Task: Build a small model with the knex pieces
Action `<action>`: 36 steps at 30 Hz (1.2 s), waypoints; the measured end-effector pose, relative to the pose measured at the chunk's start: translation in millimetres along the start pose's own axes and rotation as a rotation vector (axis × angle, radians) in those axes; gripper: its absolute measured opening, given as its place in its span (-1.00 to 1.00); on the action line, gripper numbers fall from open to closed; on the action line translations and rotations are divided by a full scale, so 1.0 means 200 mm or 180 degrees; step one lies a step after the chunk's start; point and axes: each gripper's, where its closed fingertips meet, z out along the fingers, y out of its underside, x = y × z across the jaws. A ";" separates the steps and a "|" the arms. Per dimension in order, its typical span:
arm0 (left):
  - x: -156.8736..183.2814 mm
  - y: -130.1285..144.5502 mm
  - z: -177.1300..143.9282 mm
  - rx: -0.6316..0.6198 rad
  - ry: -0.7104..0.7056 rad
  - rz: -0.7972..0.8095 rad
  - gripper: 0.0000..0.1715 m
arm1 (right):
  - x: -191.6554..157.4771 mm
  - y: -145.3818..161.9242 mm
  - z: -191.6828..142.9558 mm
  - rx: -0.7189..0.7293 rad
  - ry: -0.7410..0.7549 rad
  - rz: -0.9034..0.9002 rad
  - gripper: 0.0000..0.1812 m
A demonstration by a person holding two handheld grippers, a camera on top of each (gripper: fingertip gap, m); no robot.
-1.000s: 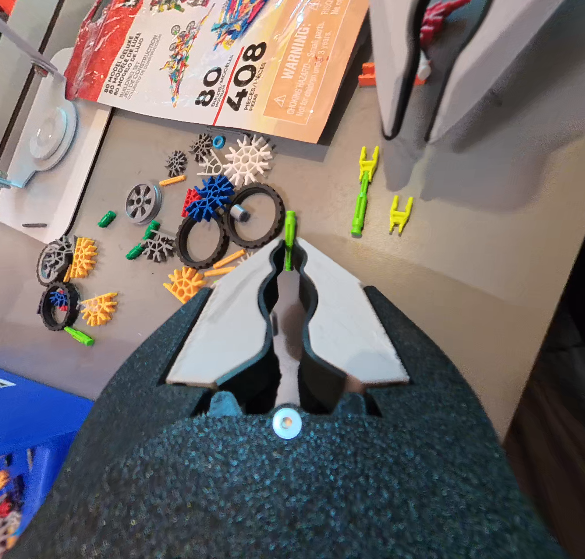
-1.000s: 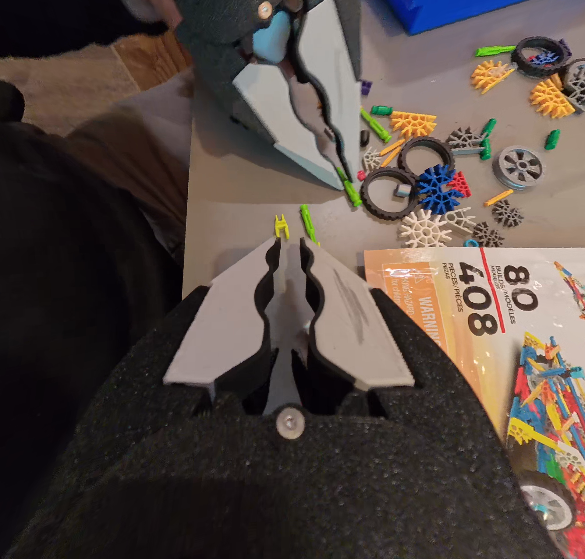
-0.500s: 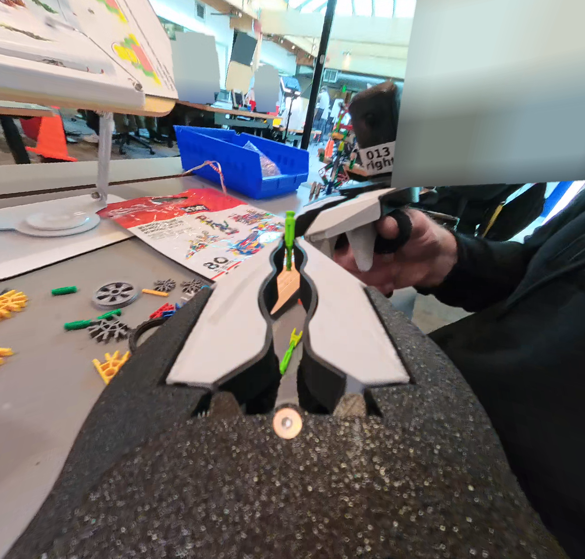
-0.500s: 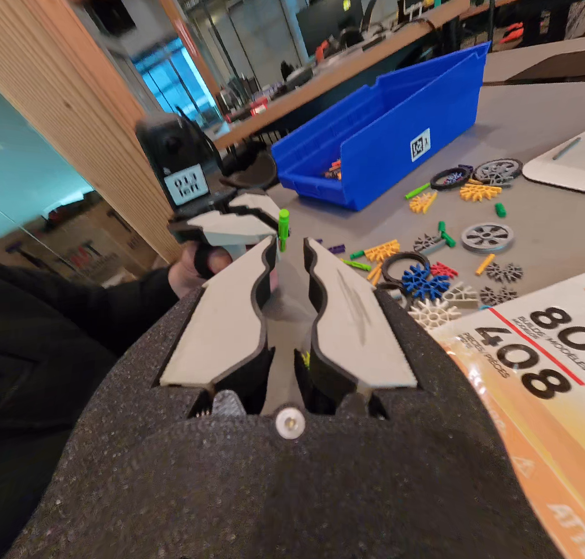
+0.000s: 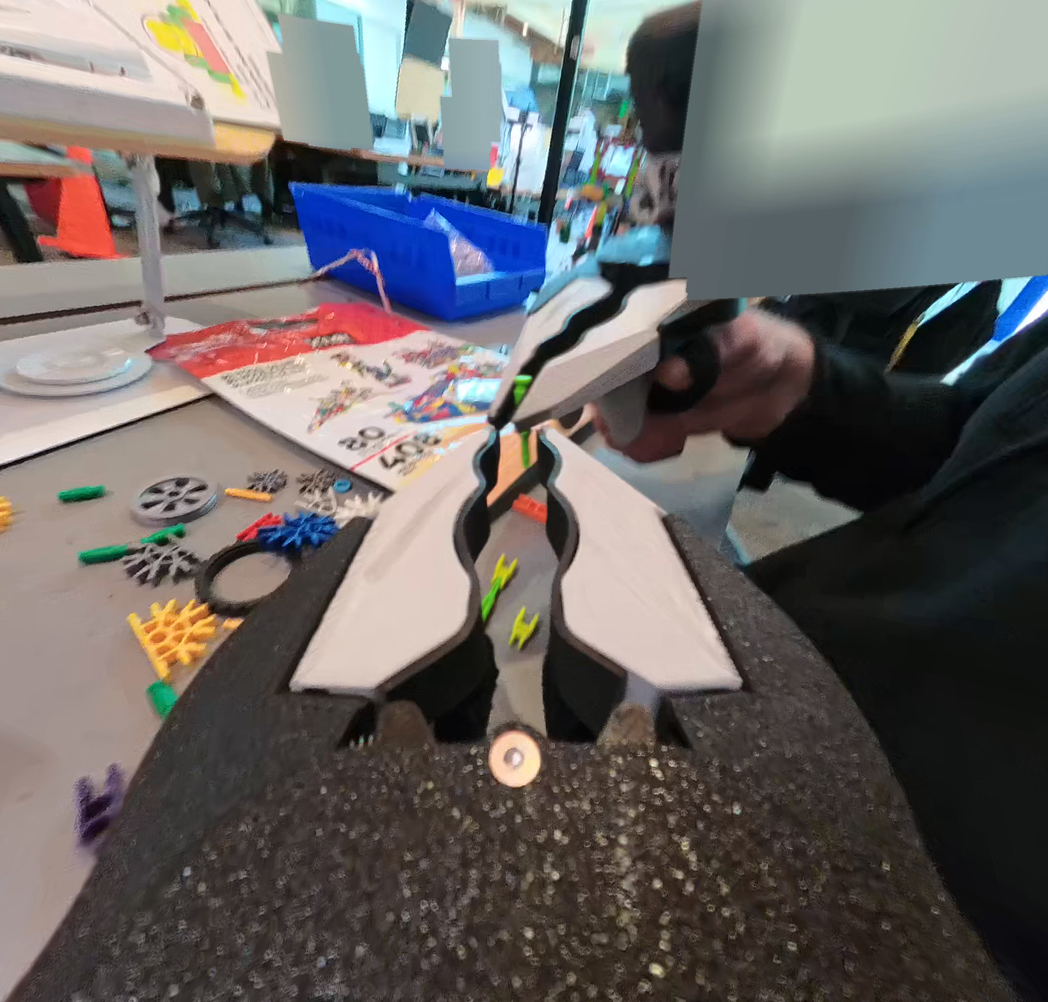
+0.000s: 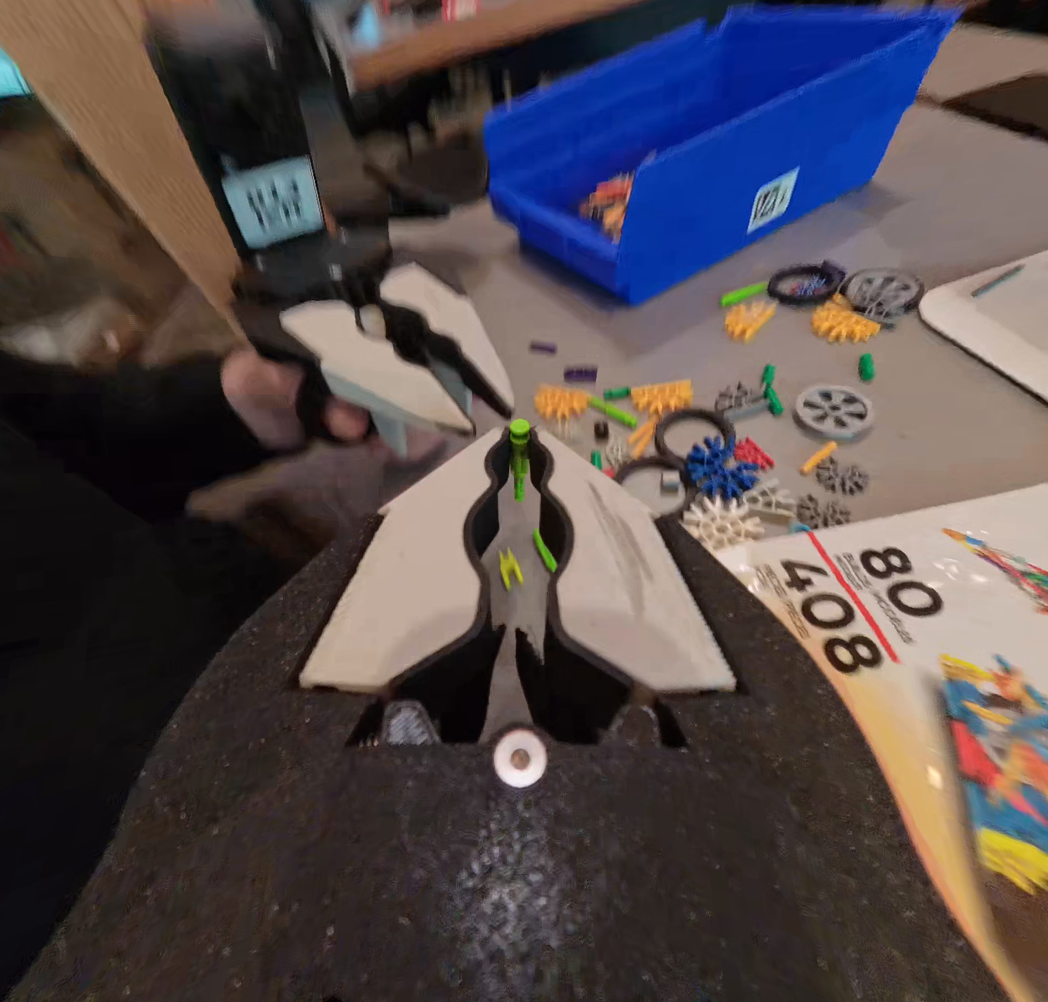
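Green rod (image 6: 519, 453) now in right claw (image 6: 520, 436), grey table (image 6: 935, 198), blue bin (image 6: 737, 141)

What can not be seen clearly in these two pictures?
- Left wrist view: the right gripper hides the middle of the rod.
- Right wrist view: blur smears the pieces in the bin.
- Right wrist view: the right edge cuts off the bag.
- Left wrist view: the purple piece is blurred.

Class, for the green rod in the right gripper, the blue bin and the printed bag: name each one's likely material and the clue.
Green rod: probably hard moulded plastic, uniform bright colour.
Blue bin: likely rigid plastic, thin smooth walls.
Printed bag: seemingly thin glossy plastic film, wrinkled and shiny.
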 end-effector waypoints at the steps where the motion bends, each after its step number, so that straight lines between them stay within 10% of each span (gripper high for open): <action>1: 0.00 0.03 -0.01 -0.0152 -0.0033 0.0079 -0.87 | 0.00 0.05 -0.01 -0.0274 0.0012 -0.0140 -0.96; 14: -0.02 0.47 -0.06 -0.1935 0.0014 0.1202 -0.86 | -0.03 0.51 0.05 -0.2343 0.0004 -0.0857 -0.96; 36: 0.01 0.54 -0.03 -0.2202 0.0301 0.1370 -0.93 | -0.02 0.53 0.09 -0.2754 -0.0049 -0.1066 -0.93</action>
